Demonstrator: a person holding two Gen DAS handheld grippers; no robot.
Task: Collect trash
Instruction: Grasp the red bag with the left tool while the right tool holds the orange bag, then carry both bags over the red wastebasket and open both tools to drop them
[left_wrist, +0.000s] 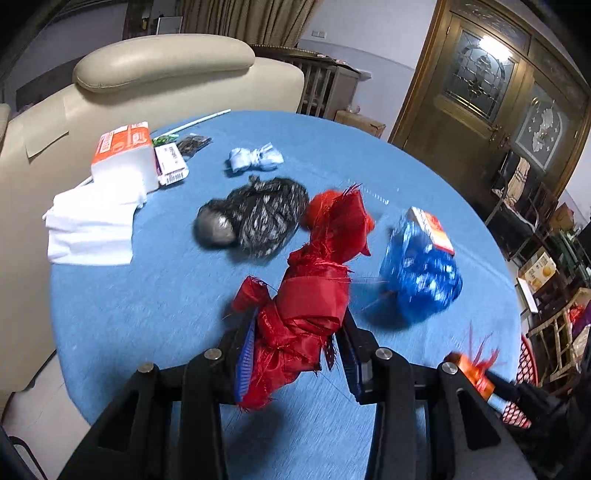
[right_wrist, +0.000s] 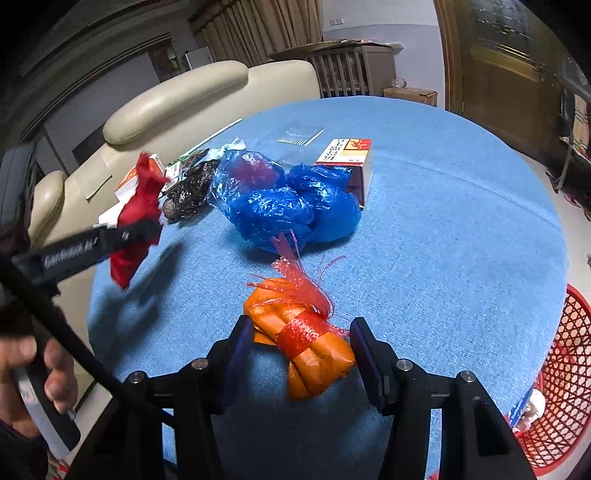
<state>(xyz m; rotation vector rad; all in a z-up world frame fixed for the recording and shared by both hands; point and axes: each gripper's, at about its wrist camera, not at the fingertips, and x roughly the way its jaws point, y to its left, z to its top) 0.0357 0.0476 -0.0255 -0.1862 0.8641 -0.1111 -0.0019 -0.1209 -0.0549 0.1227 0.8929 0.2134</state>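
Observation:
My left gripper (left_wrist: 297, 354) is shut on a knotted red fabric bundle (left_wrist: 310, 306) and holds it above the blue round table (left_wrist: 147, 295); it also shows in the right wrist view (right_wrist: 136, 218). My right gripper (right_wrist: 299, 350) is shut on an orange wrapper bundle tied with red netting (right_wrist: 310, 343), held above the table; it also shows in the left wrist view (left_wrist: 476, 373). A blue plastic bag (right_wrist: 288, 206) lies mid-table, also seen in the left wrist view (left_wrist: 421, 273). A black speckled bag (left_wrist: 255, 218) lies beside it.
A red mesh basket (right_wrist: 561, 384) stands off the table's right edge. A tissue pack (left_wrist: 123, 155) with white tissues (left_wrist: 92, 225), a small light-blue bundle (left_wrist: 255, 160), snack wrappers (left_wrist: 171, 162) and a red-and-white box (right_wrist: 347, 153) lie on the table. A cream sofa (left_wrist: 166, 66) stands behind.

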